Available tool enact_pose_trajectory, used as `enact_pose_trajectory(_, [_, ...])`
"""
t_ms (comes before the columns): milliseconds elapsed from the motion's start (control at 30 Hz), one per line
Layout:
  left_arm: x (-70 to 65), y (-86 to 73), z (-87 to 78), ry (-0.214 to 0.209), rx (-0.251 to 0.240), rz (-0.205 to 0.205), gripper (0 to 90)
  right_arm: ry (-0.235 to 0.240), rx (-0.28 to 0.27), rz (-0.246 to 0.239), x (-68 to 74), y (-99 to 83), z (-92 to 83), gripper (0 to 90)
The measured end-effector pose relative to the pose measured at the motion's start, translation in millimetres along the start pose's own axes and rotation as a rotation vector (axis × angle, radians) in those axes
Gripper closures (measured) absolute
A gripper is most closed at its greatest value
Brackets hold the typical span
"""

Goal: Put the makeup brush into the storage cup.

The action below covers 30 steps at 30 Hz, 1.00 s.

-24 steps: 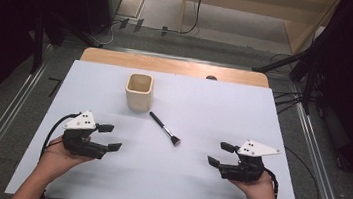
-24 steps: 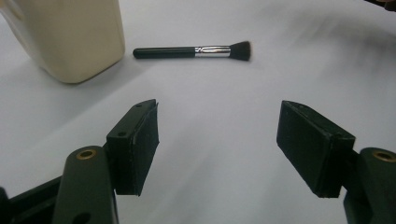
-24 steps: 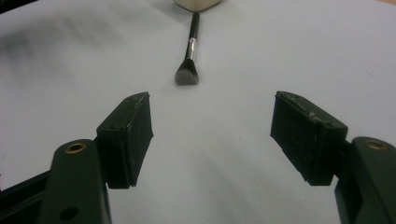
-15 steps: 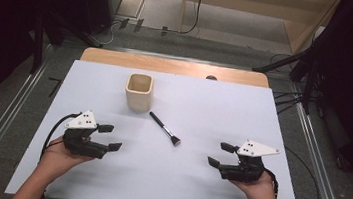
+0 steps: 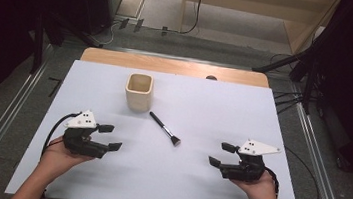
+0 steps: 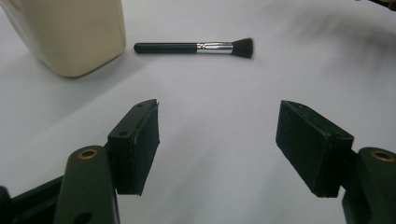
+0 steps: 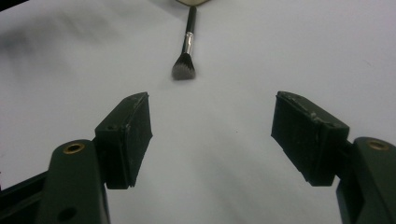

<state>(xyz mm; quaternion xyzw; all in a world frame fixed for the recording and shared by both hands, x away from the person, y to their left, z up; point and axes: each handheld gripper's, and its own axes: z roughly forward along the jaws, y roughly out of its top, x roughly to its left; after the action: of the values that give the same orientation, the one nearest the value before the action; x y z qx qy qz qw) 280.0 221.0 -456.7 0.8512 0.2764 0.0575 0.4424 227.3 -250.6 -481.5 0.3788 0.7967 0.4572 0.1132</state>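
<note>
A cream square cup point(image 5: 138, 91) stands upright on the white table point(image 5: 214, 104), toward the back left. A black-handled makeup brush point(image 5: 165, 128) lies flat just in front and to the right of the cup, bristles pointing to the front right. My left gripper point(image 5: 111, 137) rests low at the front left, open and empty, its jaws pointing right toward the brush point(image 6: 196, 47) and cup point(image 6: 74, 32). My right gripper point(image 5: 221, 154) sits at the front right, open and empty, jaws pointing left at the brush point(image 7: 185, 46).
A bare wooden strip point(image 5: 173, 66) borders the table's far edge. Metal rails point(image 5: 6, 115) run along both sides on the floor, and cables lie on the floor behind the table. Wide bare tabletop lies between the two grippers.
</note>
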Motion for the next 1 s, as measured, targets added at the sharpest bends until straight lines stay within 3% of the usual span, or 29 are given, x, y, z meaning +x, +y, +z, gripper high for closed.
enact_pose_trajectory(833, [-1.2,0.7,1.0,-0.014,0.002,0.007,30.1,-0.007,0.007,-0.004,-0.3,-0.9,0.8,28.9])
enact_pose_trajectory(1000, [0.6,0.3,1.4,-0.011,0.007,-0.008,30.1,-0.015,0.013,-0.005,-0.8,-1.1,1.0,28.9])
